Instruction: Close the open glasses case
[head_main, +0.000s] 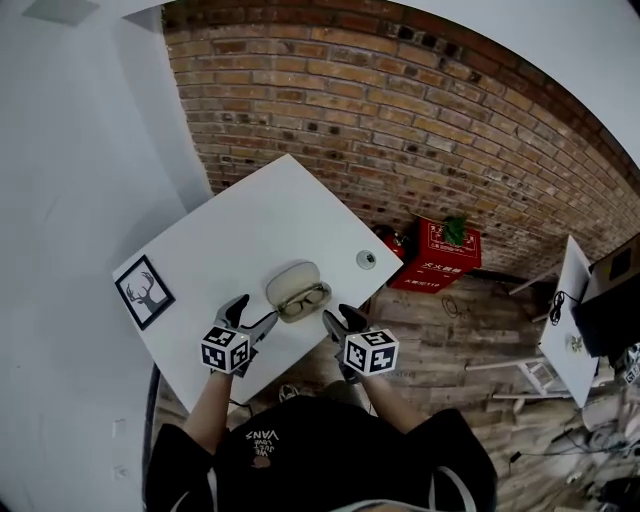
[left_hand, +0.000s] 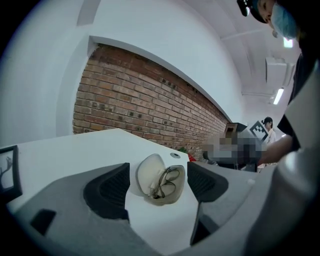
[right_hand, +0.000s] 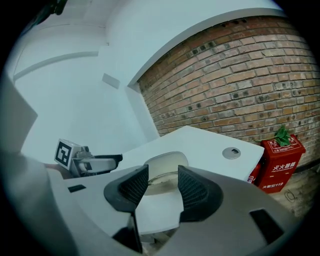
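An open beige glasses case (head_main: 297, 289) lies on the white table (head_main: 250, 220) near its front edge, lid up, with a pair of glasses (head_main: 306, 299) in the lower half. In the left gripper view the case (left_hand: 161, 185) lies just beyond the jaws. My left gripper (head_main: 250, 315) is open and empty, just left of the case. My right gripper (head_main: 342, 318) is open and empty too, just right of it at the table's edge. In the right gripper view the case's lid (right_hand: 167, 161) shows between the pads (right_hand: 192, 187), still ahead of them.
A framed deer picture (head_main: 145, 292) lies at the table's left corner. A round cable grommet (head_main: 366, 259) sits in the tabletop beyond the case. A red box with a plant (head_main: 440, 255) stands on the floor by the brick wall. Another white table (head_main: 570, 320) stands at the right.
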